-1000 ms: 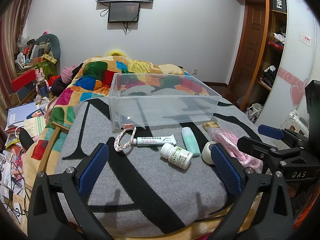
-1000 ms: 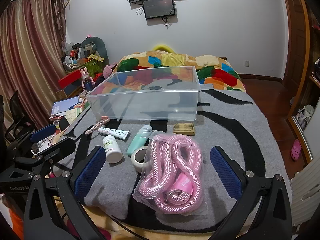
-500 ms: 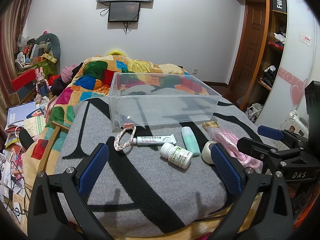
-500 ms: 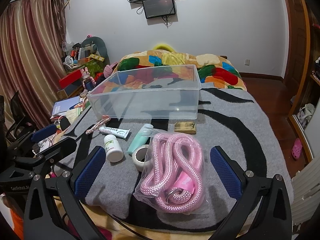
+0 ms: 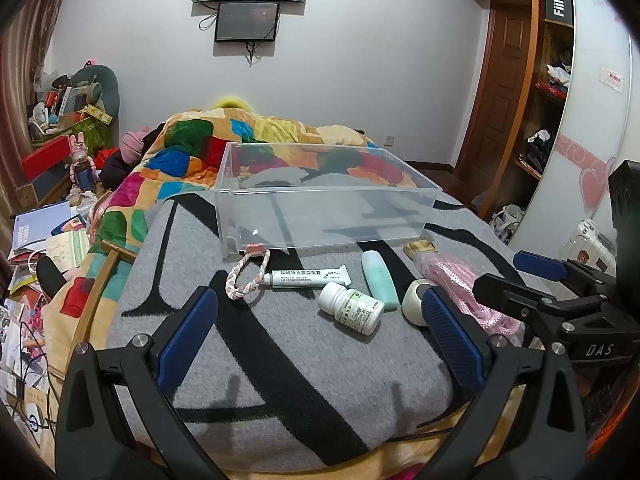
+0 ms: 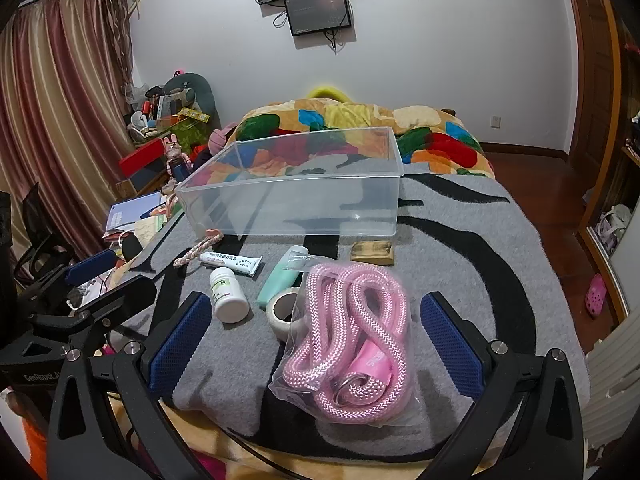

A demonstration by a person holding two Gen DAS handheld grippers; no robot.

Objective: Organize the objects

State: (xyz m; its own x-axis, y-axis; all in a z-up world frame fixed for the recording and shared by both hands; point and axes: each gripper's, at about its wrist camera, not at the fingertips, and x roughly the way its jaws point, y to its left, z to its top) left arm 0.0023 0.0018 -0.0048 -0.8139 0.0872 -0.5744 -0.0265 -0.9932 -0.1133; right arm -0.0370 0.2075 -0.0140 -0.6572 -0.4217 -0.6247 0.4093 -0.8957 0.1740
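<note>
Your right gripper is wide open around the pink rope bag; your left gripper, open too, mostly hides it.

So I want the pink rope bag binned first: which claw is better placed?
Right. The rope bag lies between the open right claw; the left claw faces the pill bottle.
</note>
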